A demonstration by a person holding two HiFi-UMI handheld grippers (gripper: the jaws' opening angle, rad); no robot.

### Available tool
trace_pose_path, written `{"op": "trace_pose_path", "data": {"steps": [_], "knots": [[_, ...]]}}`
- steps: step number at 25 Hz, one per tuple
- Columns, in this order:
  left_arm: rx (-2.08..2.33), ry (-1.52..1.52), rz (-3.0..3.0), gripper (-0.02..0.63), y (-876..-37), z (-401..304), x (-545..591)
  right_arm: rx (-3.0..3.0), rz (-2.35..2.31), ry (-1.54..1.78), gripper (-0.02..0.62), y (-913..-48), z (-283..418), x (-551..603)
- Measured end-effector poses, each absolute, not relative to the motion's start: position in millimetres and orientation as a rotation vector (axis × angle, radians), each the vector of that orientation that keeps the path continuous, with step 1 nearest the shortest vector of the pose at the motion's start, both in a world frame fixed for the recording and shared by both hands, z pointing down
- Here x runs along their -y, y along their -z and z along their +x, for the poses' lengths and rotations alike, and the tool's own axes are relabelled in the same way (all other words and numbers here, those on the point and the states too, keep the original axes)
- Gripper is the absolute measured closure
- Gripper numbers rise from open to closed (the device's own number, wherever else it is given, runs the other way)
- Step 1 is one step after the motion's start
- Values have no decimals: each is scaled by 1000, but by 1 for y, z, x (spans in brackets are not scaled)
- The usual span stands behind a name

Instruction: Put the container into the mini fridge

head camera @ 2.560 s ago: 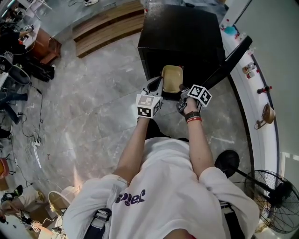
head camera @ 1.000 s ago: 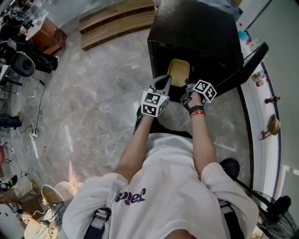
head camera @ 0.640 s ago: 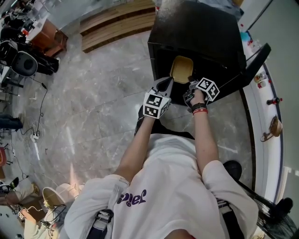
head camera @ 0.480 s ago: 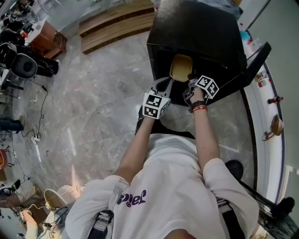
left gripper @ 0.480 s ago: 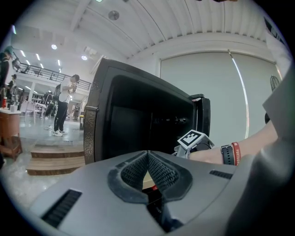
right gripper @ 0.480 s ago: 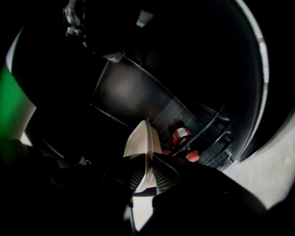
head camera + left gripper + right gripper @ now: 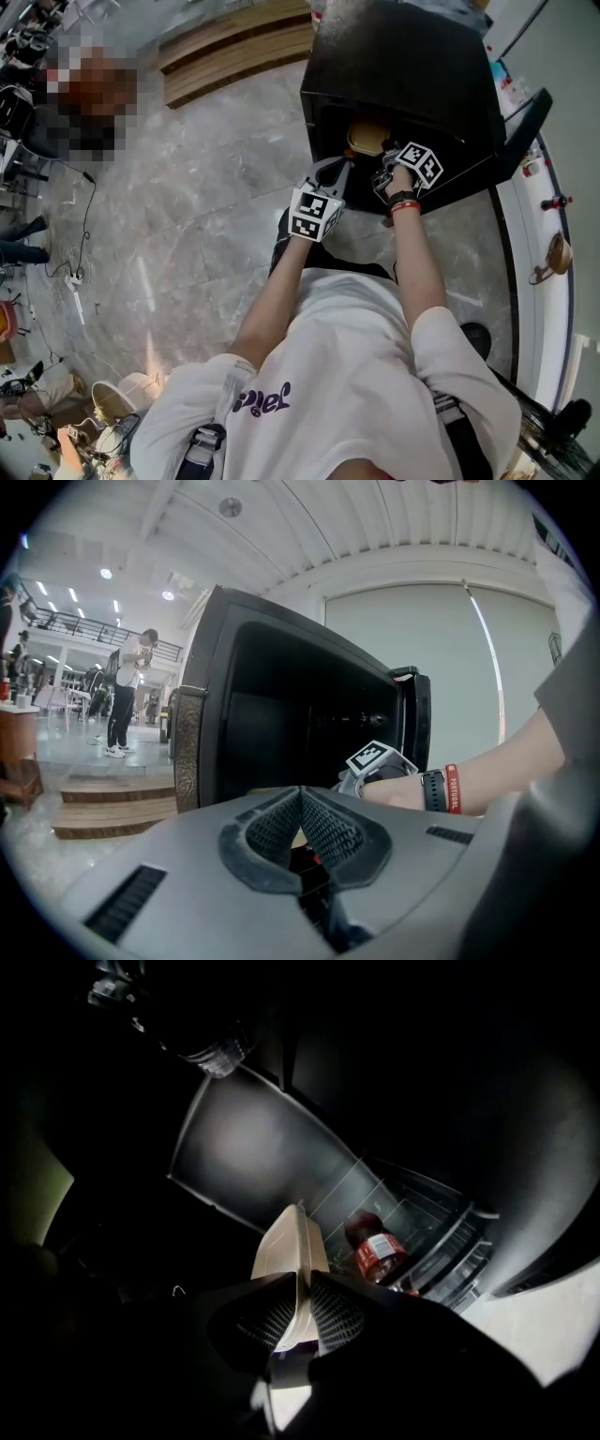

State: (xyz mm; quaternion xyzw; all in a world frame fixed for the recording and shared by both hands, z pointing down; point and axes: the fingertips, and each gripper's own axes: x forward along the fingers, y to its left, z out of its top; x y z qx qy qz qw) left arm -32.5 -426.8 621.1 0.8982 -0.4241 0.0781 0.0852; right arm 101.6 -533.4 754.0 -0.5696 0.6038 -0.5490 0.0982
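The tan flat container (image 7: 367, 138) hangs edge-up in the mouth of the black mini fridge (image 7: 403, 66), partly hidden under the fridge's top. My right gripper (image 7: 382, 169) is shut on it. In the right gripper view the container (image 7: 291, 1241) stands between the pads (image 7: 330, 1314) of the right gripper (image 7: 302, 1281) and points into the dark inside. My left gripper (image 7: 337, 172) hovers just left of the opening. The left gripper view shows the left gripper (image 7: 301, 794) shut, holding nothing, beside the fridge (image 7: 202, 714).
A red-labelled bottle (image 7: 375, 1246) lies on a wire shelf inside the fridge, right of the container. The fridge door (image 7: 525, 117) stands open to the right. Wooden steps (image 7: 234, 42) lie beyond the fridge. A white ledge (image 7: 525, 244) with small items runs along the right.
My right gripper has carried the container forward, deeper into the fridge opening, so more of it is now hidden under the top. The left gripper has stayed near the opening's left edge.
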Motion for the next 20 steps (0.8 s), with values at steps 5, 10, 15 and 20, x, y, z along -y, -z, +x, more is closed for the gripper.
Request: {"op": "trace_pose_path", "data": {"steps": [5, 10, 15, 20], "knots": [[1271, -236, 2691, 586, -624, -34, 435, -1769, -1699, 1606, 535, -761, 103, 547], [1265, -206, 2690, 586, -623, -34, 441, -1769, -1724, 1583, 535, -769, 105, 554], [1234, -207, 2699, 586, -623, -33, 442, -1783, -1763, 1564, 535, -775, 103, 558], [1208, -233, 2717, 586, -627, -33, 443, -1740, -1768, 1566, 534, -782, 102, 564]]}}
